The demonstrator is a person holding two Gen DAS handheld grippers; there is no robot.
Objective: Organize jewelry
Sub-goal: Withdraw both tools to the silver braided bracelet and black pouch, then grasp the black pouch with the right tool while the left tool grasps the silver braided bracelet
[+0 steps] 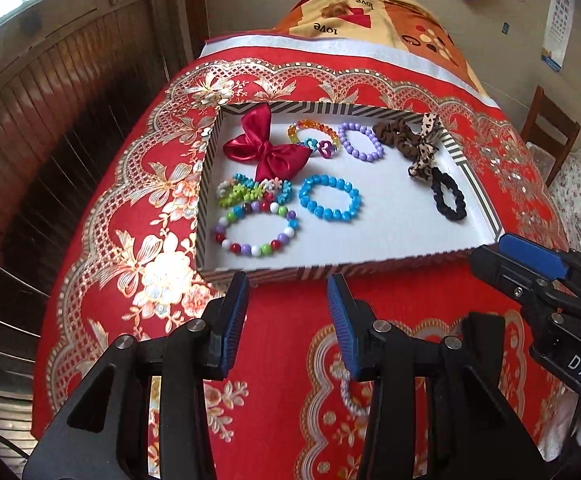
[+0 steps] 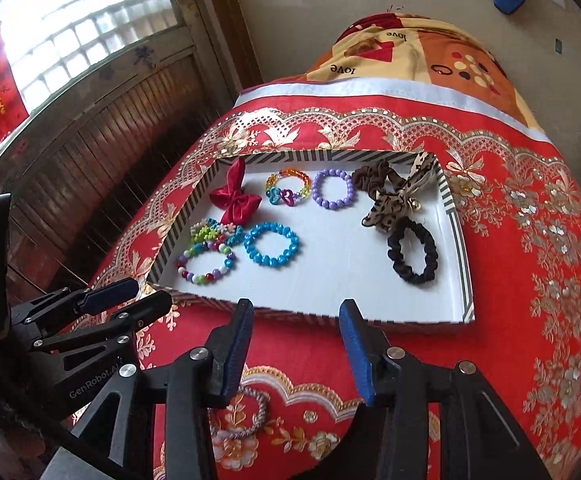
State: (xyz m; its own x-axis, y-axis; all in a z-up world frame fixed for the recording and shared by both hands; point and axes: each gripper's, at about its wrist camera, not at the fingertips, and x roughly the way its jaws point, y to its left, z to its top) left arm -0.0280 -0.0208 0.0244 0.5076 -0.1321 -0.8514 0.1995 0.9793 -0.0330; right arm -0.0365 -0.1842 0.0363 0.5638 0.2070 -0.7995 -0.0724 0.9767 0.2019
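On tray (image 2: 464,240) — bright beaded bracelets (image 2: 271,244), scrunchies (image 2: 412,258).

Right gripper (image 2: 294,312) open at lower centre; striped tray (image 2: 460,240) mid-frame holds bracelets, scrunchies; left gripper (image 2: 138,298) lower left.

Pale hair tie (image 2: 246,416) half hidden behind gripper, wall calendar (image 1: 558,20) print unreadable

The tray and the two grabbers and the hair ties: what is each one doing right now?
Striped tray: open, no lid, flat on the red cloth.
Black scrunchie: lying flat in the tray.
Red bow: tied, in the tray.
Blue bead bracelet: closed loop, in the tray.
Twisted hair tie: outside the tray, on the cloth.
Left gripper: open, empty.
Right gripper: open, empty.
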